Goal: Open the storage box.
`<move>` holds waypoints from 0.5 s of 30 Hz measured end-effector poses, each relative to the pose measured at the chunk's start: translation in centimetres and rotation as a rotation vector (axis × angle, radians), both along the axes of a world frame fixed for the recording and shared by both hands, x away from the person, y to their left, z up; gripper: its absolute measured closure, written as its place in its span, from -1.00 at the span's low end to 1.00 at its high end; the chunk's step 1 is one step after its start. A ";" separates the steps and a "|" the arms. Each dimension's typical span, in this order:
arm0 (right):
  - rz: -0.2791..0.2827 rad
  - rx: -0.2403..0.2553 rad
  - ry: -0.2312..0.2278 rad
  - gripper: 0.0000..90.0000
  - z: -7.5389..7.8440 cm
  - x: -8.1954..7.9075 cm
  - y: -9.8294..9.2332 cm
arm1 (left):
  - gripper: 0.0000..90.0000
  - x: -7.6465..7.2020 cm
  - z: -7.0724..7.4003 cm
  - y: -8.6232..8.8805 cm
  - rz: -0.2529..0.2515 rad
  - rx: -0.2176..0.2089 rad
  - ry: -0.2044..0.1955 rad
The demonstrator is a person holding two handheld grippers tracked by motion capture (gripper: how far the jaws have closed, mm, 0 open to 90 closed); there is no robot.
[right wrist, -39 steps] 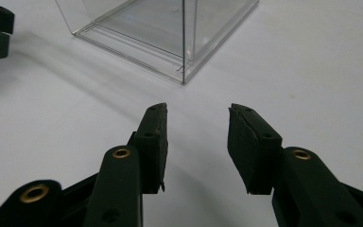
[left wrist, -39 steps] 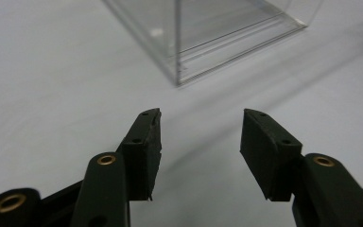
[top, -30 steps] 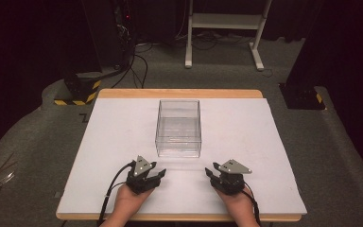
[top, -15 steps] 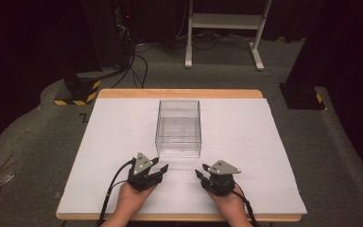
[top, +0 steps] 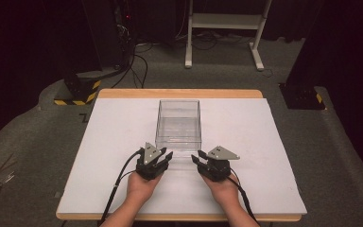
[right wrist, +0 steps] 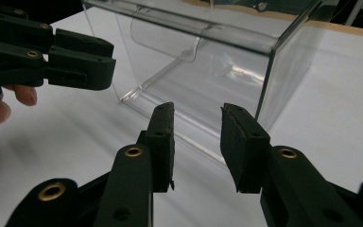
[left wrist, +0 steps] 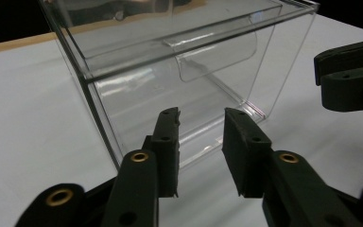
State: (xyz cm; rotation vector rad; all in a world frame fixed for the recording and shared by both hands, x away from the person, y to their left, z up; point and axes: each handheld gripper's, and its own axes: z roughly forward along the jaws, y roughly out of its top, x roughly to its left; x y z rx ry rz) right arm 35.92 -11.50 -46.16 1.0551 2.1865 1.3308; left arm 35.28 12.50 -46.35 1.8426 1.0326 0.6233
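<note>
Table [top: 108,156] first: white top, wood edge. Clear plastic box [top: 178,124] sits upright at its centre, open top, nothing inside that I can see; a curved handle lip shows on a wall in both gripper views.

I've got both grippers just short of the box's near wall, at 6 o'clock from it. Left gripper [top: 166,157] sits toward 7, right gripper [top: 196,159] toward 5, tips angled in at each other. Neither touches the box yet.

Jaws on both: parted, nothing between them, and they have just been closing, the left much more than the right. In the left gripper view the box's near corner [left wrist: 105,124] stands just off the left jaw.

Step in hand, my read: a two-gripper pick-up of the box. To do it well I'd stop narrowing the jaws, keep them wide enough for a wall, and come in level. Thin slick walls look likely to slip or tip, so take matching spots and squeeze both sides together.
</note>
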 end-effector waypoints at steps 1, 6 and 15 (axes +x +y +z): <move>-0.004 0.004 -0.003 0.46 0.1 0.3 0.2 | 0.55 0.2 0.1 -0.1 0.002 -0.001 -0.001; -0.002 -0.007 -0.021 0.50 0.3 1.1 1.2 | 0.54 1.0 0.2 0.0 0.018 -0.030 -0.003; -0.003 -0.013 -0.040 0.66 0.4 1.9 2.0 | 0.75 1.6 0.3 -0.4 0.023 -0.045 -0.016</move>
